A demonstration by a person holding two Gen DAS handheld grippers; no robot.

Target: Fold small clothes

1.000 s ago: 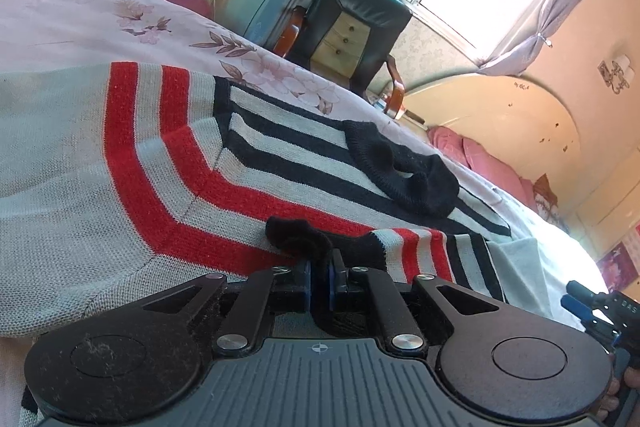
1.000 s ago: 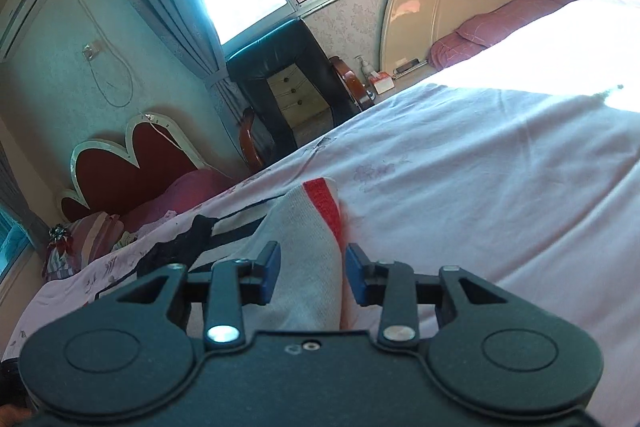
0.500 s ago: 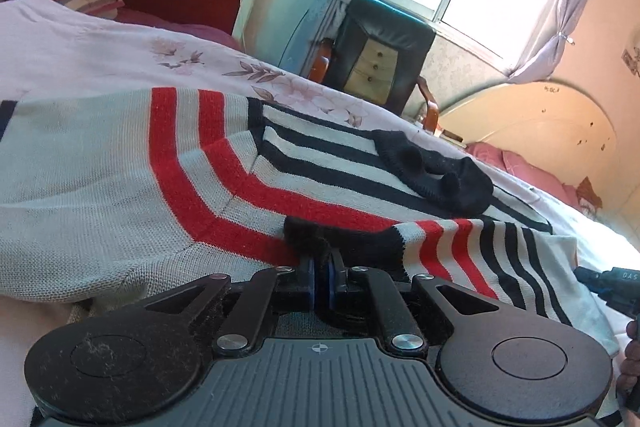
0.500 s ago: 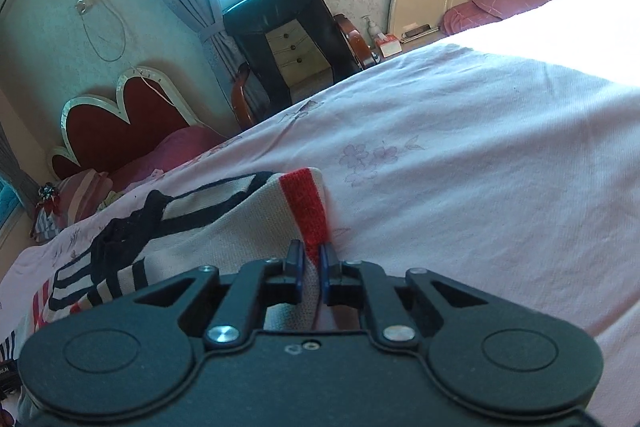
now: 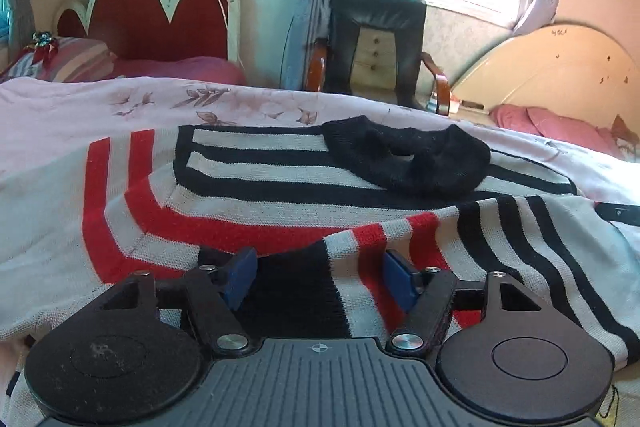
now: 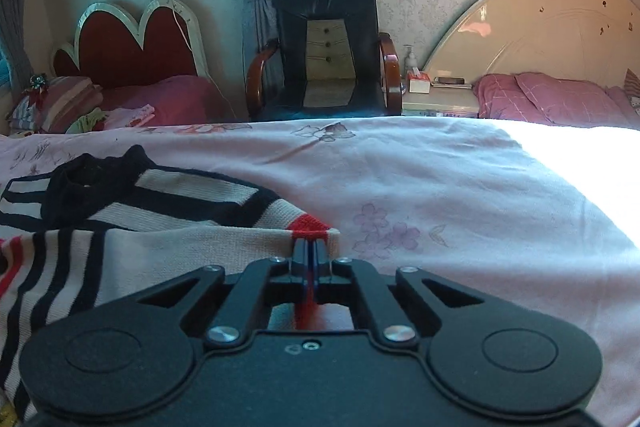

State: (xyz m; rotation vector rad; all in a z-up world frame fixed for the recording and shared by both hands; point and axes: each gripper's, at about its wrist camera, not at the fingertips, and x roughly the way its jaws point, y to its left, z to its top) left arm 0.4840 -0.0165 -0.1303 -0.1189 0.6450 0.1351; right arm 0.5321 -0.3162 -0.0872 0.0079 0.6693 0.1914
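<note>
A small grey knit sweater (image 5: 248, 183) with red and black stripes and a black collar (image 5: 408, 159) lies on the pink bedspread (image 5: 120, 99). One sleeve is folded across its body, and the sleeve's black cuff (image 5: 296, 291) lies between the fingers of my left gripper (image 5: 320, 277), which is open. In the right wrist view my right gripper (image 6: 311, 253) is shut on the sweater's red-edged corner (image 6: 310, 225), low over the bedspread (image 6: 440, 195). The sweater (image 6: 160, 247) stretches away to the left there.
A black armchair (image 6: 324, 47) stands beyond the bed's far edge. A red heart-shaped headboard (image 6: 132, 43) is at the left and a cream headboard (image 6: 552, 39) with pink pillows at the right. The bedspread's right side lies in bright sunlight.
My left gripper has opened and let go of the sleeve cuff, which now lies on the sweater. My right gripper closed on the red-edged corner and drew it along.
</note>
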